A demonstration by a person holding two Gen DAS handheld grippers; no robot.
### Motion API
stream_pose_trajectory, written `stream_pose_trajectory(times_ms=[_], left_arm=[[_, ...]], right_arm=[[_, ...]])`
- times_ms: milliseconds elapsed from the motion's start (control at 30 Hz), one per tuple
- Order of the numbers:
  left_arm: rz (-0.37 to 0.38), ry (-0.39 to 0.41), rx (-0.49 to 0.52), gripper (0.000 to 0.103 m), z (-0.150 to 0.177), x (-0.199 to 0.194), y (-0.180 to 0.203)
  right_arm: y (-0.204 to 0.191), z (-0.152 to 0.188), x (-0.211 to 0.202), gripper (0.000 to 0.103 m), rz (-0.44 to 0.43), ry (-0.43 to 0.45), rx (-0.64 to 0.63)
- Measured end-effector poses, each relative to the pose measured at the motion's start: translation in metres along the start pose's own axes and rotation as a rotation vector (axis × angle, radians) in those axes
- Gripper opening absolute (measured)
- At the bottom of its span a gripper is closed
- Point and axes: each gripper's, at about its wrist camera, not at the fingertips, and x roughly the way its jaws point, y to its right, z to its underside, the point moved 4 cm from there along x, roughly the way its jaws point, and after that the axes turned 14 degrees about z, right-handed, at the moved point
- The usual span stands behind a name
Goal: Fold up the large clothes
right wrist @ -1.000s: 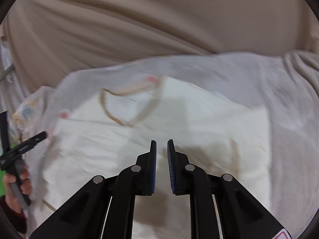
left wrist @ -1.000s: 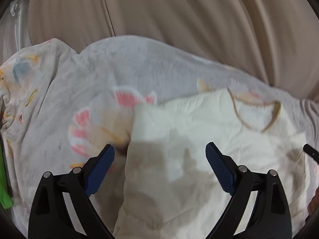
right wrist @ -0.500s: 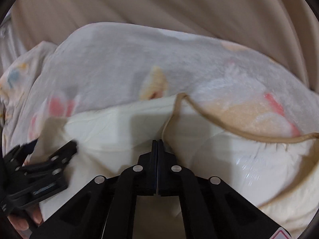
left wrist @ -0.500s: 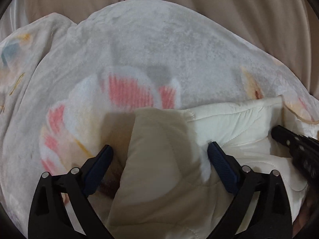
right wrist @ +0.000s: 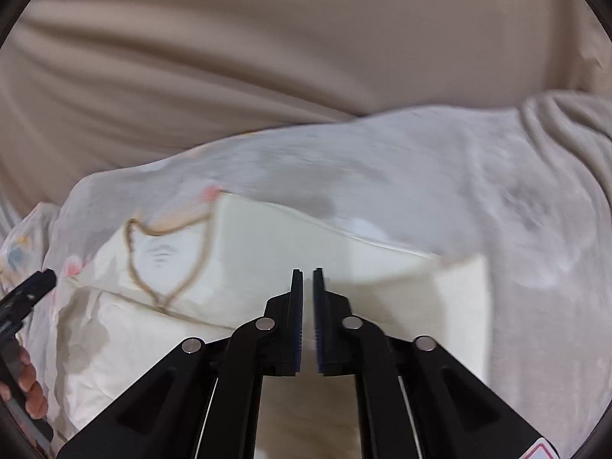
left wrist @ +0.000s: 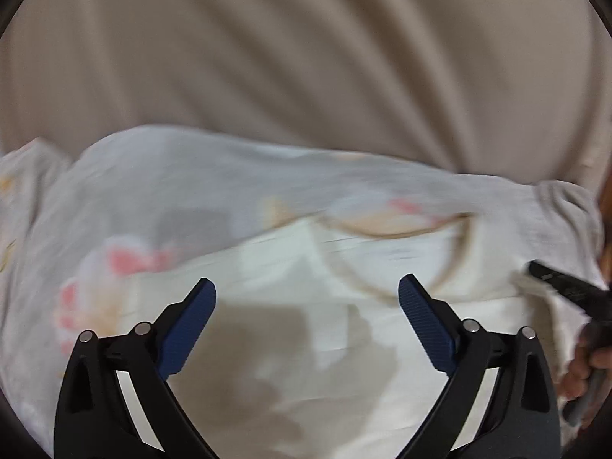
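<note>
So the cream garment (right wrist: pixel 267 252) is lying folded on top of the floral blanket (right wrist: pixel 478 176), tan-trimmed neckline (right wrist: pixel 168 260) over toward its left end. The left gripper (left wrist: pixel 306 302) hangs above the garment with its jaws spread wide, nothing in them. The right gripper (right wrist: pixel 308 283) is over the garment's middle, jaws just a narrow slit and opening, no cloth pinched between them. Beige draped fabric (right wrist: pixel 267 57) sits behind the blanket.
</note>
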Motion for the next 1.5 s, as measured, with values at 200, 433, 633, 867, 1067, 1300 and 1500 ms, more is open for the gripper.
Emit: stream_pose_trajectory(times_ms=[200, 433, 633, 867, 1067, 1300, 1500], left_arm=[[-0.051, -0.102, 0.161, 0.095, -0.009, 0.096, 0.105], [-0.2, -0.217, 0.13, 0.098, 0.007, 0.179, 0.093], [-0.277, -0.082, 0.058, 0.098, -0.004, 0.149, 0.074], [-0.139, -0.063, 0.081, 0.098, 0.03, 0.021, 0.056], [-0.073, -0.159, 0.063, 0.098, 0.122, -0.101, 0.036], [-0.152, -0.176, -0.05, 0.098, 0.244, -0.212, -0.009], [-0.174, -0.216, -0.208, 0.098, 0.315, -0.24, -0.048]], right_arm=[[0.017, -0.002, 0.014, 0.012, -0.035, -0.014, 0.006], [0.022, 0.006, 0.064, 0.0, -0.001, -0.087, -0.046], [0.05, 0.008, 0.034, 0.0, 0.153, 0.008, 0.027], [0.081, 0.065, -0.084, 0.014, 0.095, 0.072, -0.071], [0.106, 0.174, -0.178, 0.053, -0.002, 0.023, -0.131], [0.137, 0.295, -0.234, 0.063, 0.07, -0.035, -0.079], [0.152, 0.327, -0.238, 0.068, 0.01, -0.087, 0.086]])
